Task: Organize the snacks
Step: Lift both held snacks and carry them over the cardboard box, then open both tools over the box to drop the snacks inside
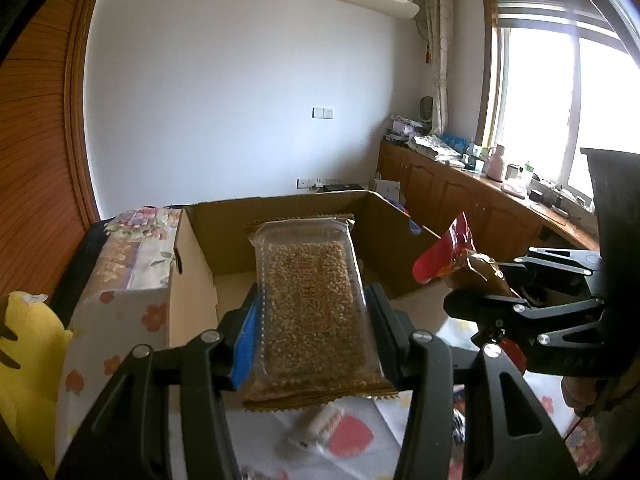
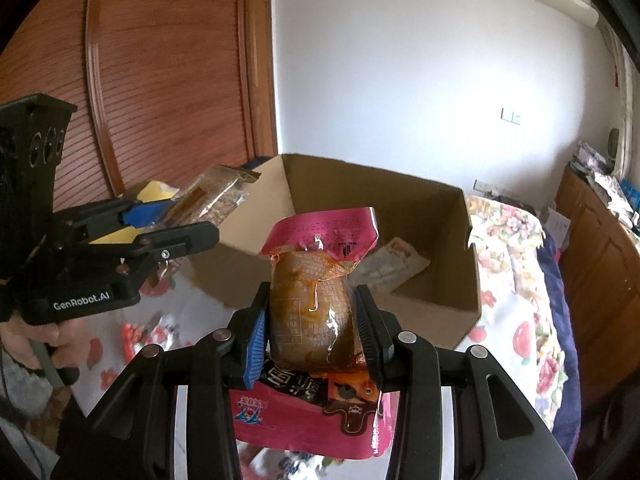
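My left gripper (image 1: 314,300) is shut on a clear-tray pack of puffed-grain bars (image 1: 310,300) with gold wrapper ends, held lengthwise above the near edge of an open cardboard box (image 1: 224,236). The right gripper (image 2: 310,312) is shut on a red and brown sauce-coloured snack pouch (image 2: 316,292), upright in front of the same box (image 2: 440,220). In the left wrist view the right gripper (image 1: 480,284) shows at the right with its red pouch (image 1: 448,252). The right wrist view shows the left gripper (image 2: 176,220) with the grain pack (image 2: 212,196) at the left. One pale packet (image 2: 390,266) lies inside the box.
The box sits on a floral cloth (image 1: 352,436) with small loose snacks (image 1: 320,428) on it. A flowered bundle (image 1: 132,256) and a yellow item (image 1: 28,344) stand left of the box. A wooden cabinet (image 1: 460,196) with clutter runs under the window. A hand (image 2: 48,340) holds the left gripper.
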The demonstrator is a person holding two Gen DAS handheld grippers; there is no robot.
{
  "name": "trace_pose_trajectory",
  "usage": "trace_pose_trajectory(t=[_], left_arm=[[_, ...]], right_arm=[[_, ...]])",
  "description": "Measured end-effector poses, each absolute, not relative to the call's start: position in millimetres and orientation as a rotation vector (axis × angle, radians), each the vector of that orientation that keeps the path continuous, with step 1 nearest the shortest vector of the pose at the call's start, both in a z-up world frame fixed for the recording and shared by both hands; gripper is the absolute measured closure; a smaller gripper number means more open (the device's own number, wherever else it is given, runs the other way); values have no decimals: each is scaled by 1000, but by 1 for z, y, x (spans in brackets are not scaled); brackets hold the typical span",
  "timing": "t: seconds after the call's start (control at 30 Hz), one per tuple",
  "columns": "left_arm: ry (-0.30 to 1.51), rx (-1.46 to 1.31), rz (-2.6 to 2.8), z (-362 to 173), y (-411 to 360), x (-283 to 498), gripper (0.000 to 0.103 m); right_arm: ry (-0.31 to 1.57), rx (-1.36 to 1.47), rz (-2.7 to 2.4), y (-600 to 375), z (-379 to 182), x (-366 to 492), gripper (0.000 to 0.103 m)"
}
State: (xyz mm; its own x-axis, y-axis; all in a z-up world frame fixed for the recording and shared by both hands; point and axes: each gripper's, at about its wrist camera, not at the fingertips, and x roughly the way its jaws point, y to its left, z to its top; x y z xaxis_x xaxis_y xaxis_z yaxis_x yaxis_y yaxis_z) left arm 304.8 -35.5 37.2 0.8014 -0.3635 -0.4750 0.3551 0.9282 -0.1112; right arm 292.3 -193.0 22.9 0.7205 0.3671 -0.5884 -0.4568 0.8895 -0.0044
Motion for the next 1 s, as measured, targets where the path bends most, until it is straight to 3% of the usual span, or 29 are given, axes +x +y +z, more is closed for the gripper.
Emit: trace_pose_trajectory(t=[0.43, 1.0], left_arm=[[477, -67, -352, 37, -17, 369, 53], [589, -78, -349, -3, -24, 402, 53]], right_arm=[[561, -124, 448, -190, 28, 360, 63], [656, -174, 358, -185, -22, 416, 62]])
